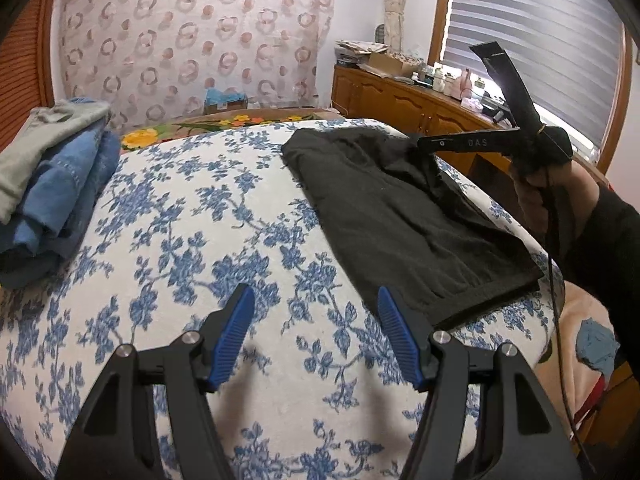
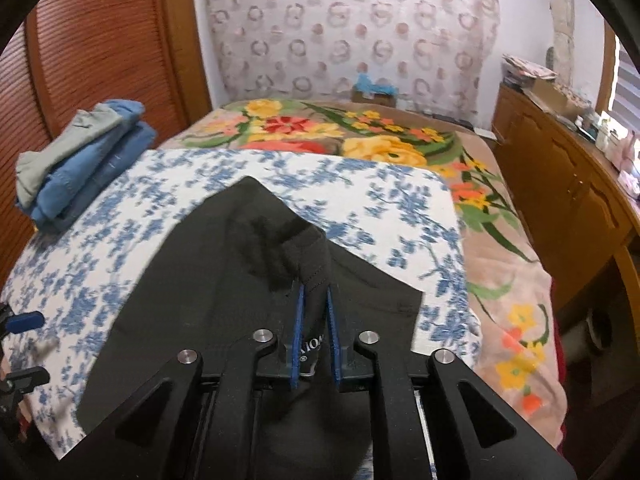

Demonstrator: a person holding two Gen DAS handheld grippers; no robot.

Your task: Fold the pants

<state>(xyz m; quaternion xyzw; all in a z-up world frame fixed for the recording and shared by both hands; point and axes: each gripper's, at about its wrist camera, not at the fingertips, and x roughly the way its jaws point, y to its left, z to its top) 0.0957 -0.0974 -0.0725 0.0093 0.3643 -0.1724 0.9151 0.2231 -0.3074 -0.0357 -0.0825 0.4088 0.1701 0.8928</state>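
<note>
Pants (image 2: 224,280), black and partly folded, lie on the blue-flowered white cloth (image 1: 224,216) that covers the near end of the bed (image 2: 516,280); in the left wrist view we see them toward the cloth's right edge, a ribbed hem at the nearer corner. Our right gripper (image 2: 315,300) holds a raised fold of the pants between its blue pads (image 2: 298,332); the jaws stand narrow, pressing the dark fabric from both sides, and the fabric peaks up just beyond the fingertips while the rest stays flat on the cloth. From the left wrist camera that same gripper reaches in from the right over the far part of the garment, carried by a hand (image 1: 536,200) in a dark sleeve (image 1: 608,248). Our left gripper (image 1: 316,300) hovers over bare flowered cloth near the front edge, just beside the pants' hem but not touching it; its jaws are spread apart with nothing between them. A stack of folded clothes (image 1: 52,184), blue denim under a pale grey piece, sits at the cloth's far left corner, well apart from the pants; beyond the cloth a bright floral blanket (image 2: 360,136) covers the bed's far end; a wooden cabinet (image 2: 560,184) runs along the bed's right side.
</note>
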